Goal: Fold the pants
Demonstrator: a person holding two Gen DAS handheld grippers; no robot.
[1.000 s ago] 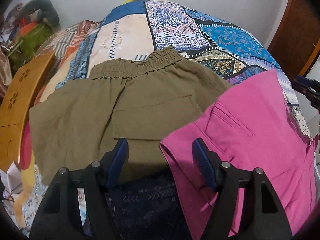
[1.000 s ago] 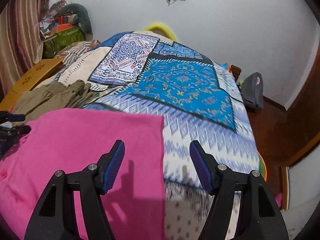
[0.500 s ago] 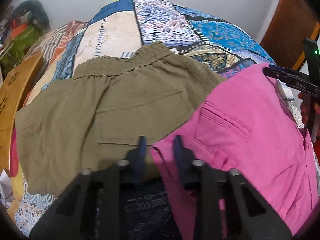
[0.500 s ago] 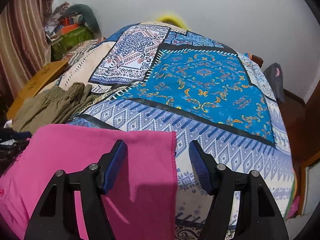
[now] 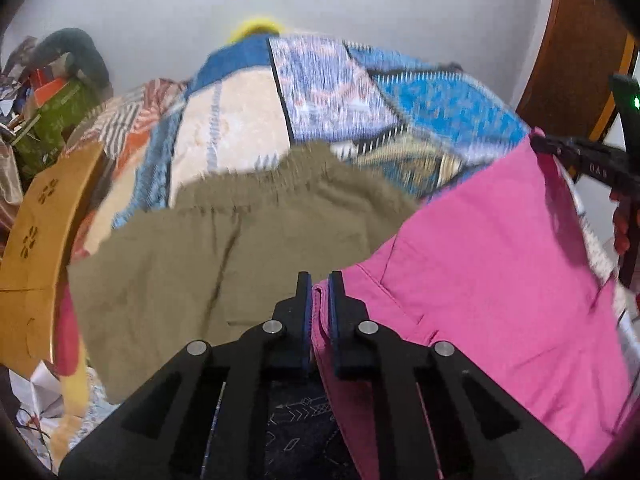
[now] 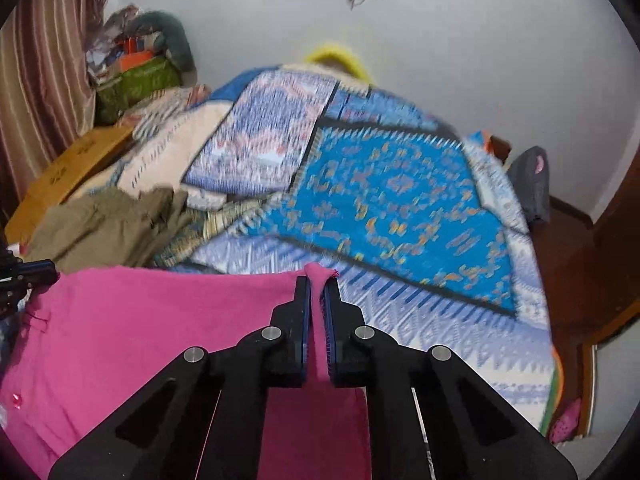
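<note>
In the left wrist view, the left gripper (image 5: 319, 312) has its blue pads (image 5: 306, 308) clamped on a corner of the pink pants (image 5: 500, 280), the fabric pinched in a thin ridge at lower centre. In the right wrist view, the right gripper (image 6: 317, 312) is likewise closed on another corner of the pants (image 6: 140, 340), a small peak of cloth poking up above the pads (image 6: 327, 312).

From those 2 grips the pants spread across the lower frame of each view, over the patterned bedspread (image 6: 400, 200). Olive pants (image 5: 224, 264) lie beside them, centre left in the left view, looking already folded flat.

By my reading, the pink pair is only at the start of a fold: both corners are gripped, but no crease is laid. Left to do: carry the held edge over, set it down, then fold again.
</note>
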